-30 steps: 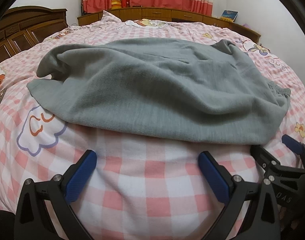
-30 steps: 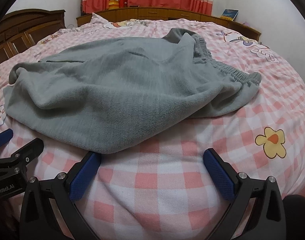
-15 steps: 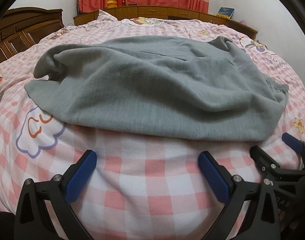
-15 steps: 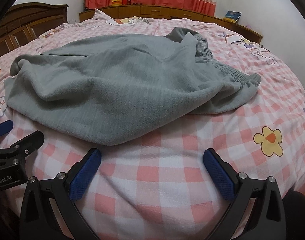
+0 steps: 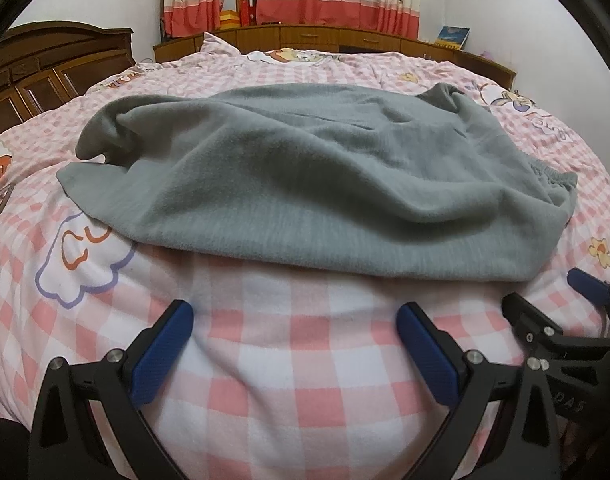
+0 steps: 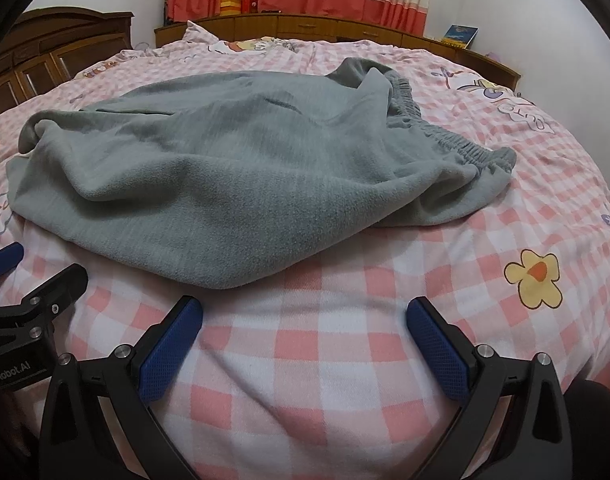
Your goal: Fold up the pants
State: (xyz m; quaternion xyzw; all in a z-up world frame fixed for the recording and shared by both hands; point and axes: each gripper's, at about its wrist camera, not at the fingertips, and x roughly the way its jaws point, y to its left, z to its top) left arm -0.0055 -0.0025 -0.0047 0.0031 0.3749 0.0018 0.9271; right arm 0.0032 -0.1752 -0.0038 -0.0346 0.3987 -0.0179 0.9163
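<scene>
Grey fleece pants [image 5: 305, 184] [image 6: 225, 176] lie rumpled across the pink checked bed cover, their elastic waistband [image 6: 457, 140] at the right and the leg ends bunched at the left. My left gripper [image 5: 295, 332] stands open over bare cover, a short way in front of the pants' near edge. My right gripper [image 6: 305, 324] is open too, just short of the pants' near corner, with nothing between its fingers. Each gripper shows at the side of the other's view: the right gripper [image 5: 561, 312] and the left gripper [image 6: 29, 276].
The bed cover [image 6: 365, 380] runs to a wooden headboard [image 5: 325, 38] under red and cream curtains. A dark wooden cabinet [image 5: 45, 68] stands at the left. A book [image 6: 461, 36] rests on the ledge at the far right.
Both grippers have drawn back slightly from the pants and stayed open; the pants sit a bit farther from the fingers. The cloth itself has not moved.
</scene>
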